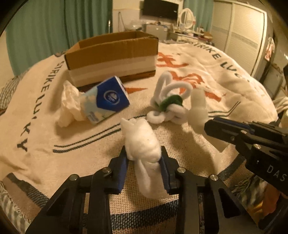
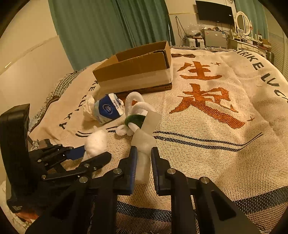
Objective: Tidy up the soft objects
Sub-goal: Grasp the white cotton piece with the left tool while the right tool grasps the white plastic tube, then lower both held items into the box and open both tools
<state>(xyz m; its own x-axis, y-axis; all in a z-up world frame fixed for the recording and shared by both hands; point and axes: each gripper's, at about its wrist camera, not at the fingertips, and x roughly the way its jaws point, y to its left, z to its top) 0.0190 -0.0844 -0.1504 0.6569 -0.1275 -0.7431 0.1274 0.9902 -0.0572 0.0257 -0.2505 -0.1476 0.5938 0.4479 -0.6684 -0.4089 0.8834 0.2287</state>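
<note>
My left gripper (image 1: 144, 154) is shut on a white cotton wad (image 1: 141, 142) and holds it above the blanket; it also shows in the right wrist view (image 2: 96, 140). My right gripper (image 2: 144, 151) is shut on a pale foam strip (image 2: 144, 142), seen in the left wrist view (image 1: 198, 111) too. A blue tissue pack (image 1: 106, 99) with tissue spilling out lies on the blanket. A white and green pipe-cleaner bundle (image 1: 169, 100) lies to its right. An open cardboard box (image 1: 111, 55) stands behind them.
A cream woven blanket (image 2: 216, 144) with orange characters covers the bed. Green curtains (image 2: 108, 27) hang behind. A TV (image 2: 215, 11), a mirror and cluttered furniture stand at the far wall.
</note>
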